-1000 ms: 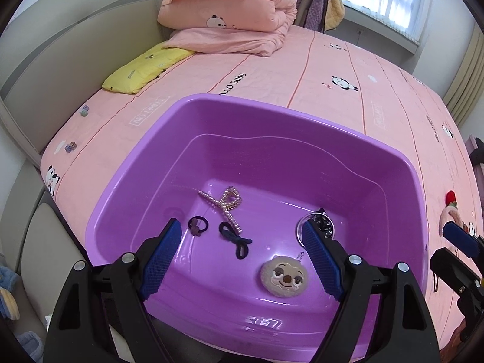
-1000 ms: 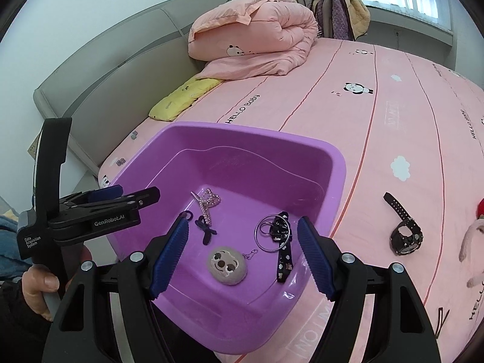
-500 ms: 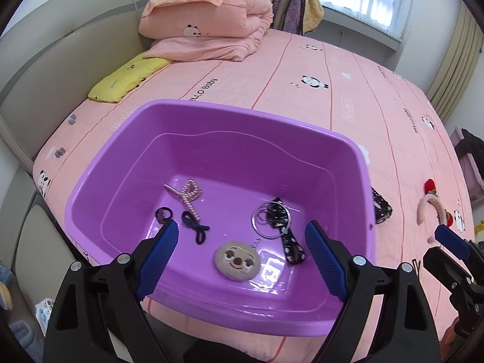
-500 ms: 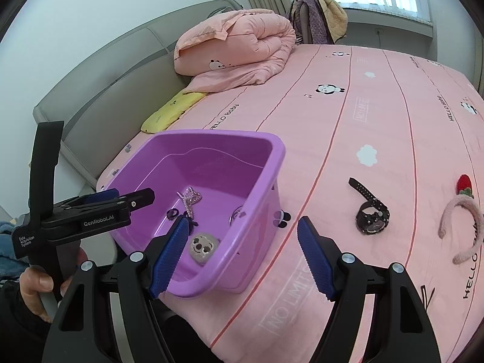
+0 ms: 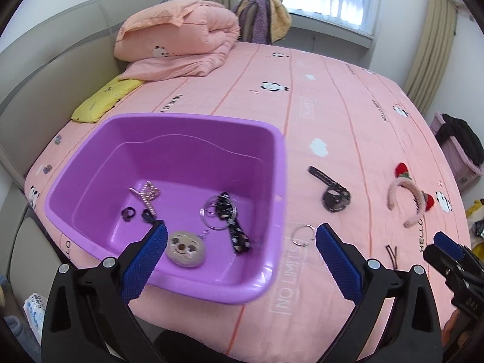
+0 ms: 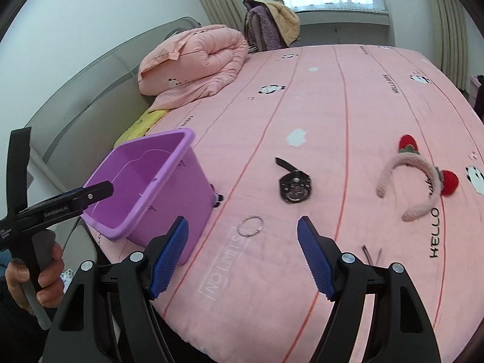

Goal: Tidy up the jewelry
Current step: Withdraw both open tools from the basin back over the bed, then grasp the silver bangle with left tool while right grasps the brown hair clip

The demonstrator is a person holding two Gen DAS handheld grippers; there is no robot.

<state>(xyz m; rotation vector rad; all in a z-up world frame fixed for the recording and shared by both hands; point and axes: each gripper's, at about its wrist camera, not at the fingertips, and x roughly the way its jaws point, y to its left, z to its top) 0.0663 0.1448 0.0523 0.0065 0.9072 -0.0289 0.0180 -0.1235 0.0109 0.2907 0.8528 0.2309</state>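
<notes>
A purple tub (image 5: 281, 163) (image 6: 193, 181) stands on the pink bed. It holds a pearl bow clip (image 5: 148, 195), black hair ties (image 5: 128, 213), a plush face charm (image 5: 185, 248), and rings with a black strap (image 5: 225, 217). On the bed to its right lie a silver ring (image 5: 300, 234) (image 6: 250, 226), a black watch (image 5: 334, 196) (image 6: 295, 187), a pink strawberry headband (image 5: 408, 199) (image 6: 423, 181) and black hairpins (image 5: 391, 254) (image 6: 372, 254). My left gripper (image 5: 240, 260) is open over the tub's right edge. My right gripper (image 6: 243, 257) is open, just short of the silver ring.
A folded pink quilt (image 5: 178, 42) and a yellow pillow (image 5: 106, 99) lie at the head of the bed by the grey headboard (image 5: 45, 69). A chair with clothes (image 5: 263, 21) stands by the window. The bed's front edge is just below both grippers.
Both grippers have pulled back and swung right, away from the tub. The ring, watch, headband and hairpins on the bed have come into view. Both stay open.
</notes>
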